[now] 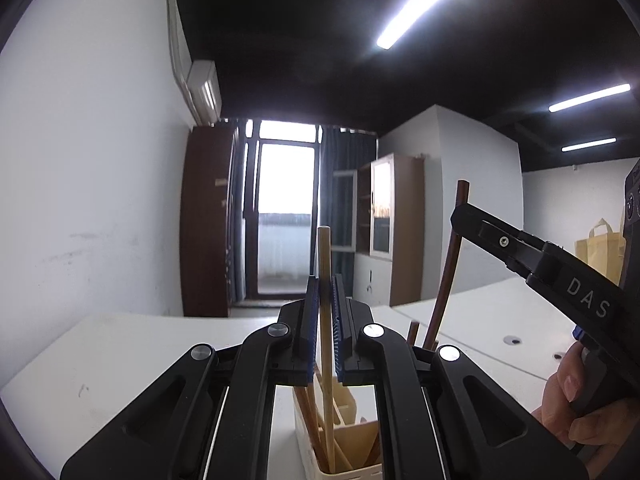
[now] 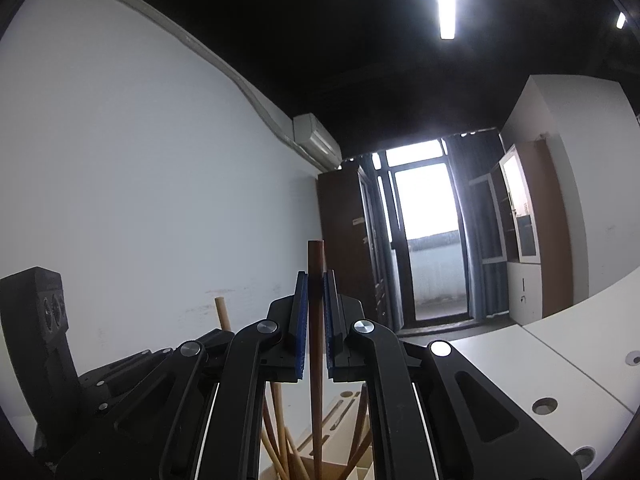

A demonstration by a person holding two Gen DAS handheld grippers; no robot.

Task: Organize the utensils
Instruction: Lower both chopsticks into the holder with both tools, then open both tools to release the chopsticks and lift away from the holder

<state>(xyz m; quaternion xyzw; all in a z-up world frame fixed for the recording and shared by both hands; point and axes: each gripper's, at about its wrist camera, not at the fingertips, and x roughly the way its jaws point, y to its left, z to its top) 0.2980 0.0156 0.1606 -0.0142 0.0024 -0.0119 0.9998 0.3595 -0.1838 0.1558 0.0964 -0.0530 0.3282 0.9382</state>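
Left wrist view: the left gripper point(image 1: 325, 312) pinches one pale chopstick point(image 1: 325, 280) upright, its lower end already inside the cream holder point(image 1: 308, 452) straight below, among about three other sticks

Right wrist view: the right gripper point(image 2: 316, 320) clamps one dark chopstick point(image 2: 315, 280) upright above the holder's compartments point(image 2: 340, 440)

A pale wooden chopstick point(image 1: 325, 280) stands upright between the left fingers point(image 1: 313, 312); a dark brown chopstick point(image 2: 315, 300) stands upright between the right fingers point(image 2: 301, 312).
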